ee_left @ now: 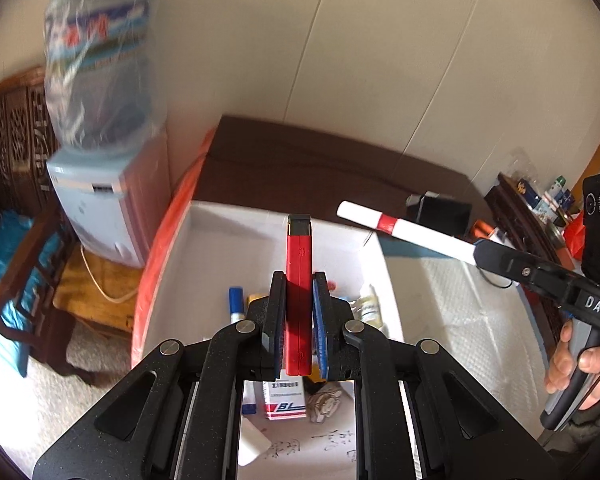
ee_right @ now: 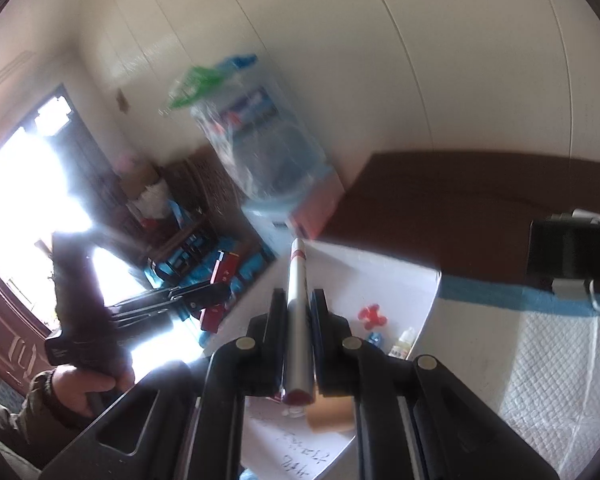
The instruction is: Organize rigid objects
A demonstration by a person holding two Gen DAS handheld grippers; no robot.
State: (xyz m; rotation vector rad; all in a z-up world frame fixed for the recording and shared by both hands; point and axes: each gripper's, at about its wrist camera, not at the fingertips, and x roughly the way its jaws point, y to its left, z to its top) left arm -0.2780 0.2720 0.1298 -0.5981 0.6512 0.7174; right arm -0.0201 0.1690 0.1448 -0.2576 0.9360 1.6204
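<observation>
My left gripper (ee_left: 299,280) is shut on a flat red bar with a dark tip (ee_left: 299,264) and holds it upright over a white box (ee_left: 204,236). My right gripper (ee_right: 298,300) is shut on a white stick with a red band (ee_right: 298,280); that stick also shows in the left wrist view (ee_left: 404,230), up to the right of the box. The left gripper with the red bar shows in the right wrist view (ee_right: 204,294), to the left. Inside the box lie a blue-capped tube (ee_left: 236,304), a small dropper bottle (ee_right: 405,342), a red flower-shaped piece (ee_right: 372,316) and a printed carton (ee_left: 286,398).
The white box has an orange outer side (ee_left: 160,248) and sits on a white quilted pad (ee_left: 480,320). A dark brown lid or board (ee_left: 320,168) lies behind it. A water dispenser (ee_left: 100,200) stands at the left. A black device (ee_right: 572,252) sits at the right.
</observation>
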